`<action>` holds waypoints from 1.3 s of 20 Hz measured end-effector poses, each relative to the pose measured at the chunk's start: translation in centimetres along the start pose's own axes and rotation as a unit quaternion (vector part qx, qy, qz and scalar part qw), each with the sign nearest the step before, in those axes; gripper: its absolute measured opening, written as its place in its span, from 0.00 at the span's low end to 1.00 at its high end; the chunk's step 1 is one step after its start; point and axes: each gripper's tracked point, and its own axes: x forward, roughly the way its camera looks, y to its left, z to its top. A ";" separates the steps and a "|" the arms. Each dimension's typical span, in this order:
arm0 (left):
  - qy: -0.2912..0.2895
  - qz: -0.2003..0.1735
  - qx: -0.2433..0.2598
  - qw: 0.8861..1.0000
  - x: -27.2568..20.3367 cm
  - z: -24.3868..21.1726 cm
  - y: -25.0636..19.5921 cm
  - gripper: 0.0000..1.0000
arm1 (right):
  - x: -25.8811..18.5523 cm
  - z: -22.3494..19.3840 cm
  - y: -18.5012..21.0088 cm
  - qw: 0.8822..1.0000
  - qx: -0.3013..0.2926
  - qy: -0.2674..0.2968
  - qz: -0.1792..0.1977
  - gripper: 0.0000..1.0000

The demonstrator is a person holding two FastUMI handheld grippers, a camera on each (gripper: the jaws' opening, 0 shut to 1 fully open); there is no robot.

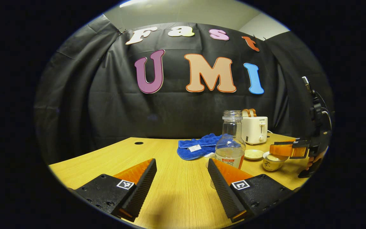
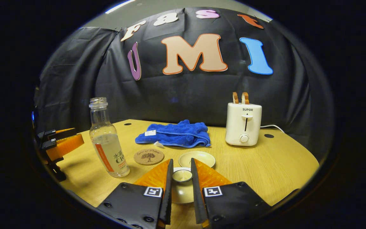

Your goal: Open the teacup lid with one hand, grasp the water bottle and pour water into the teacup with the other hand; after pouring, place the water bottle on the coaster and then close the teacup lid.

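Right gripper (image 2: 181, 178) lowered over the teacup (image 1: 272, 161), jaws narrowed around the lid knob (image 2: 182, 175) with a thin gap showing on each side, so poised to pinch and lift the lid rather than clamped yet, judging by that gap. Left gripper (image 1: 182, 173) held back with jaws spread wide and empty, lined up toward the water bottle (image 2: 108, 140), uncapped and upright nearer the bench's left edge. Coaster (image 2: 148, 156) lying bare between bottle and saucer (image 2: 197, 158), apparently kept free as the landing spot after pouring.
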 end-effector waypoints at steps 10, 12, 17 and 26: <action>-0.003 -0.105 -0.003 0.994 0.1 0.0 -4.2 0.95 | -1.7 1.8 -1.4 0.997 0.006 -0.064 -0.034 0.33; -0.003 -0.117 -0.003 0.993 0.5 -0.1 -4.9 0.95 | -2.0 2.0 -2.0 0.996 0.006 -0.070 -0.045 0.34; 0.006 -0.155 -0.003 0.988 2.5 -0.4 -7.4 0.95 | -2.6 2.0 -3.4 0.995 0.008 -0.072 -0.072 0.33; 0.063 -0.190 0.001 0.980 5.2 -2.0 -10.3 0.95 | -3.5 2.1 -5.3 0.992 0.009 -0.074 -0.106 0.33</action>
